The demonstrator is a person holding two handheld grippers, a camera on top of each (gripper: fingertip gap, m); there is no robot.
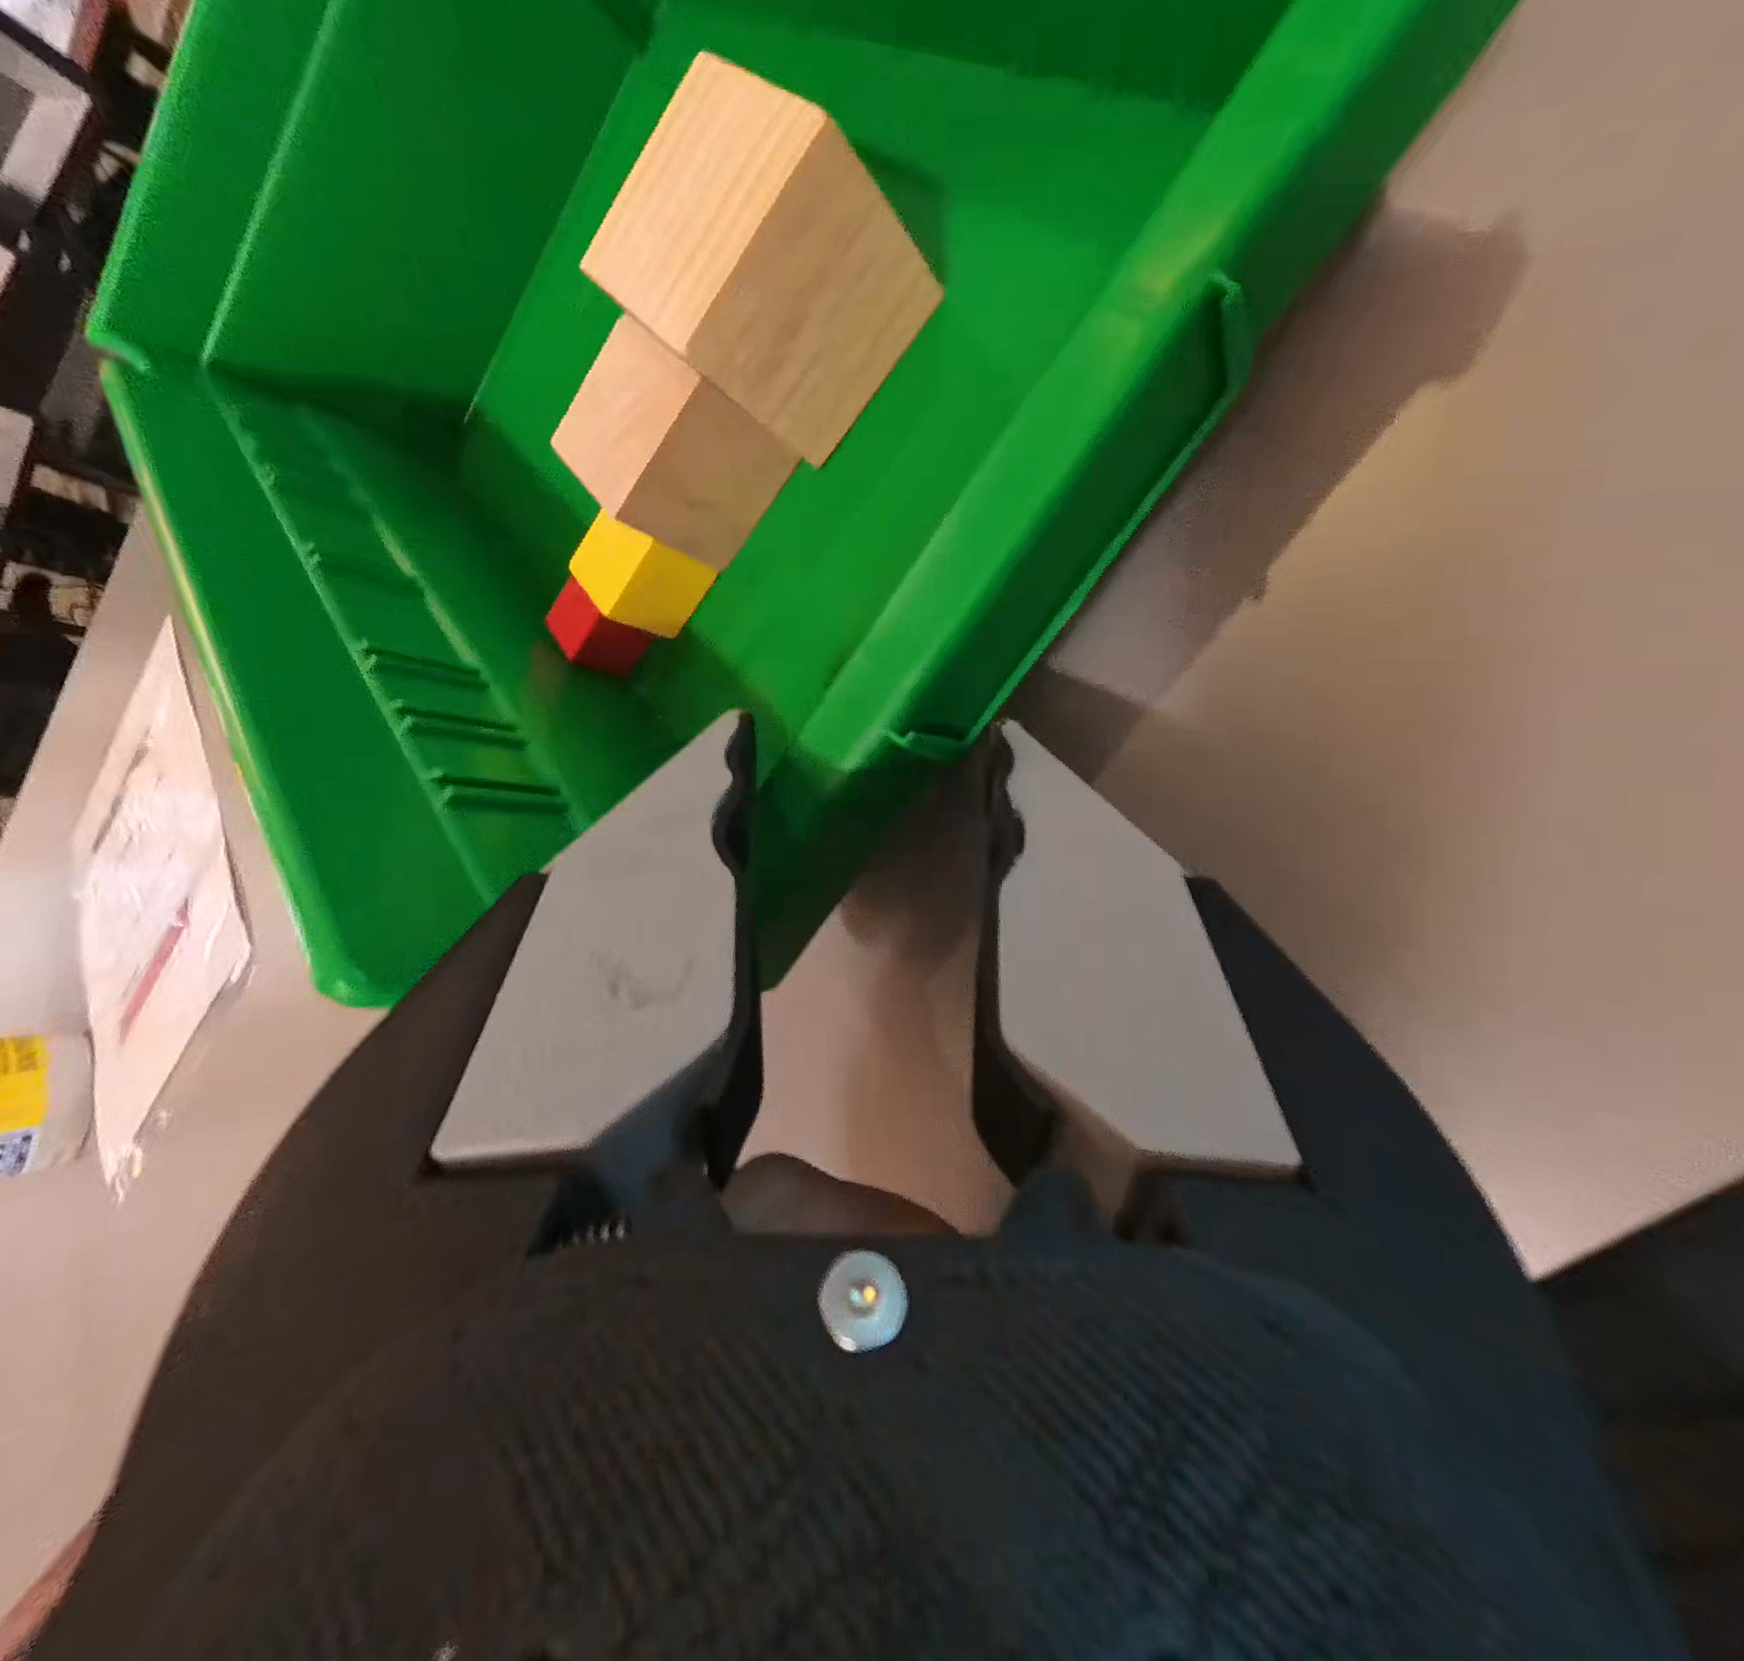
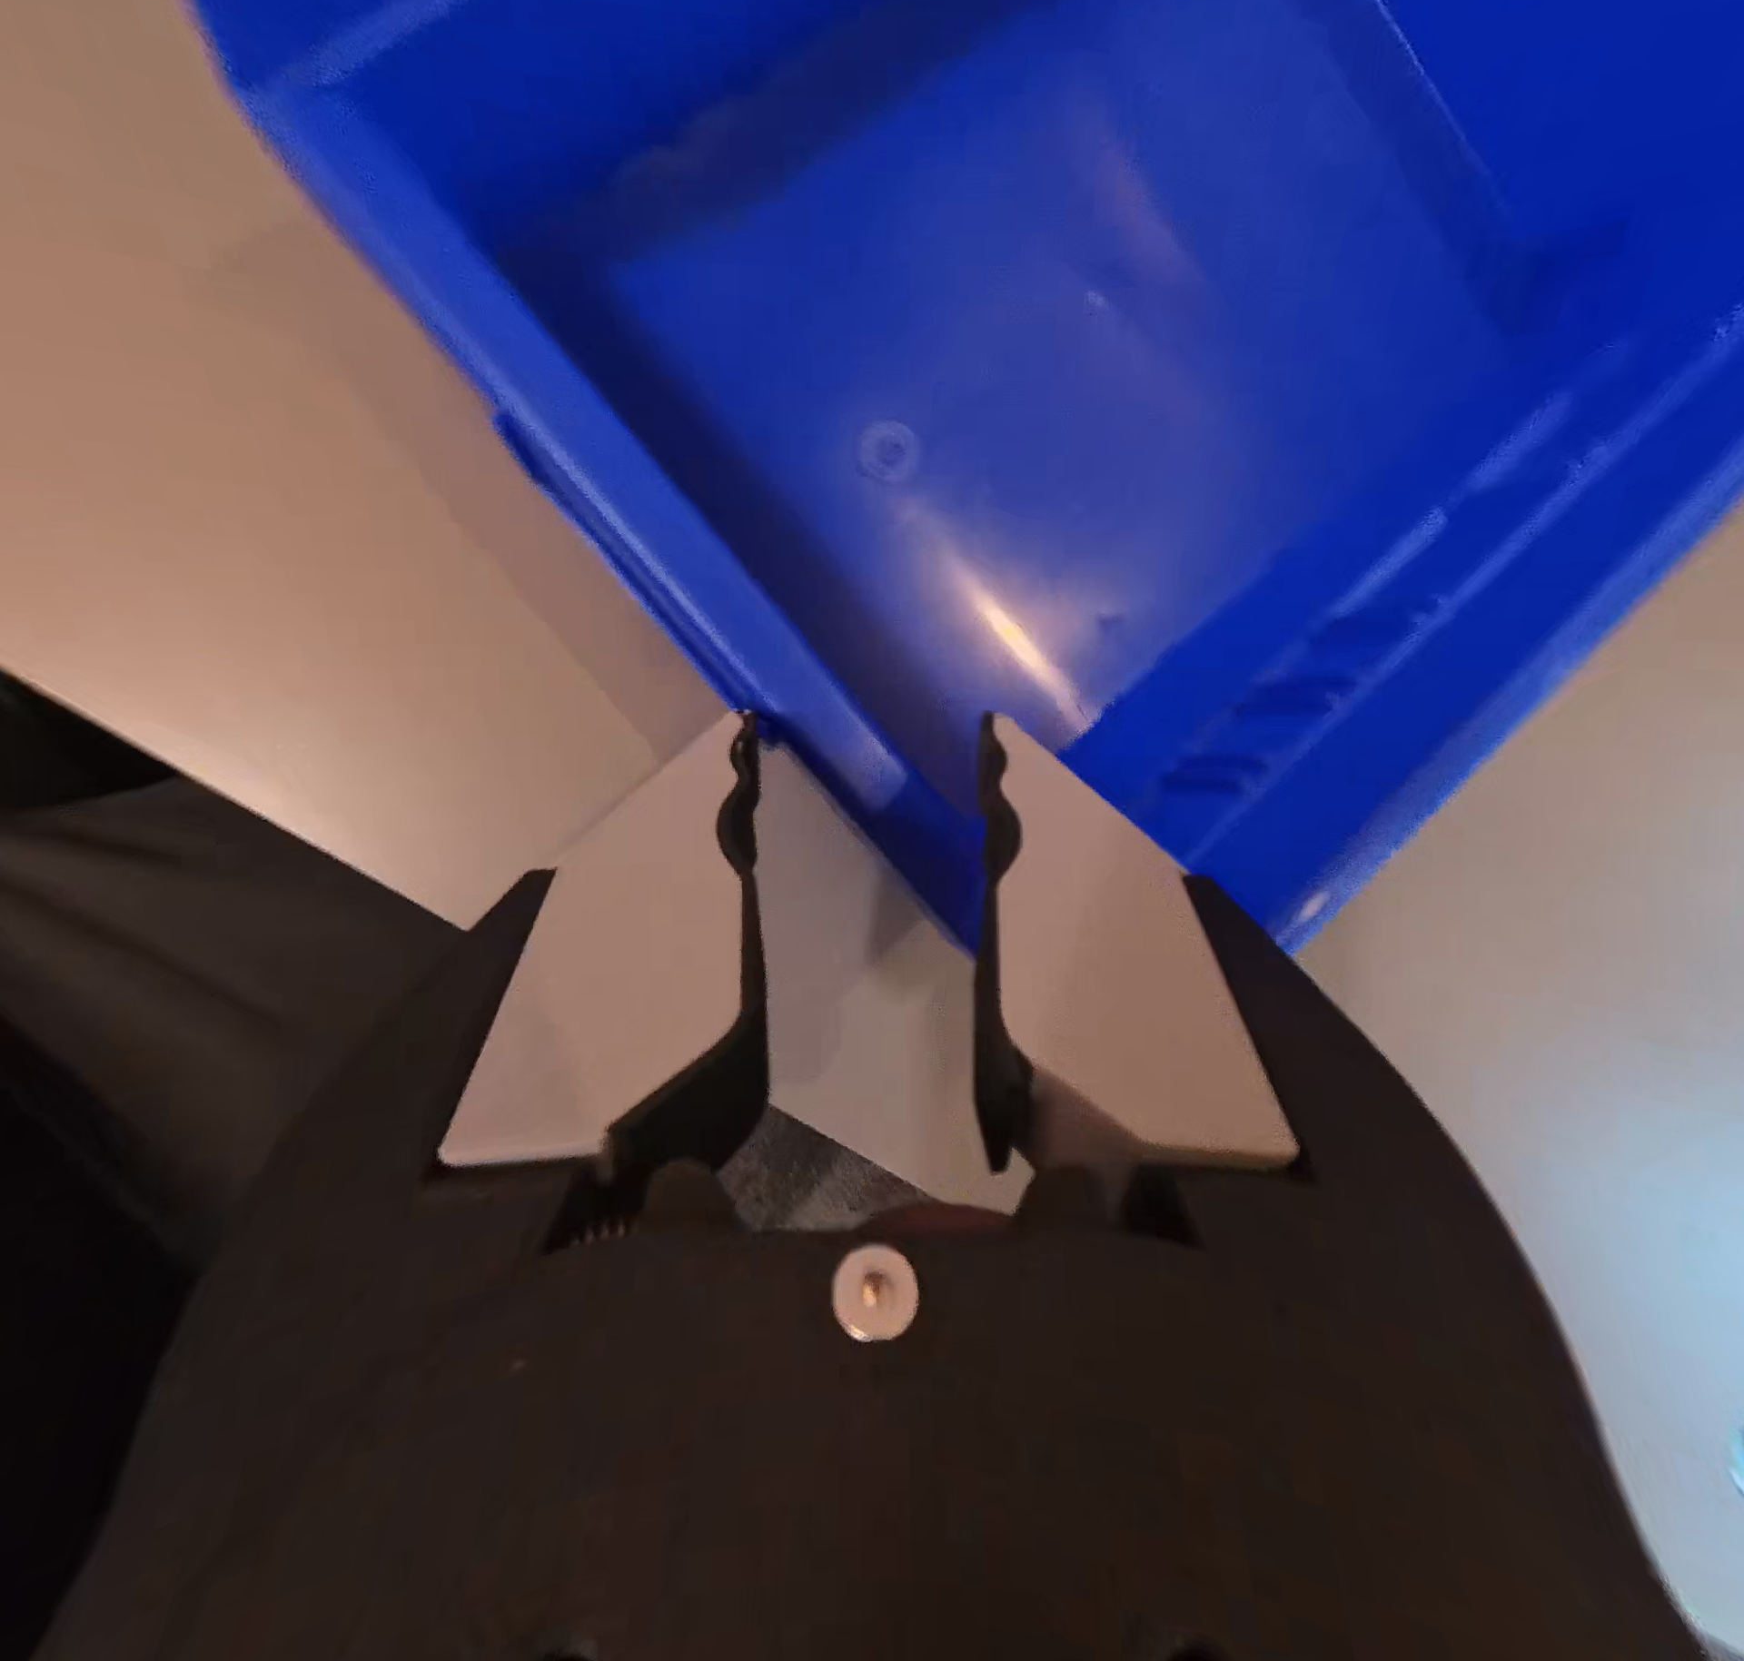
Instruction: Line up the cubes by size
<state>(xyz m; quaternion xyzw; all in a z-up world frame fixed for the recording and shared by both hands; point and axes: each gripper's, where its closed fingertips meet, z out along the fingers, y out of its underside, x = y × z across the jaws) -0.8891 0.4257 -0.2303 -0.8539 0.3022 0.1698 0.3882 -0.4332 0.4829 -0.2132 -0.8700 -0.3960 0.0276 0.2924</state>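
In the left wrist view, the black left gripper (image 1: 863,748) fills the near foreground, its two fingers (image 1: 741,823) spread apart with nothing between them. Their tips straddle the near corner of a green plastic bin (image 1: 1038,521) that stands on the pale beige bench (image 1: 1416,767). Inside the bin, four cubes lie in a row running away from the gripper, each touching the next. Nearest is the small red cube (image 1: 595,630), then the slightly larger yellow cube (image 1: 642,578), then the medium plain wooden cube (image 1: 670,446), and farthest the large plain wooden cube (image 1: 755,257). The row sits on the bin's floor, close to its ribbed sloping wall on the left. On the bench to the left of the bin lies a clear plastic bag with paper inside (image 1: 160,880).

In the right wrist view, the black right gripper (image 2: 866,748) also has its fingers (image 2: 746,823) held apart, gripping nothing. Their tips sit over the near corner of a blue plastic bin (image 2: 679,521) on the same bench (image 2: 236,389). The blue bin's glossy floor shows only a light reflection; no cubes appear in it.
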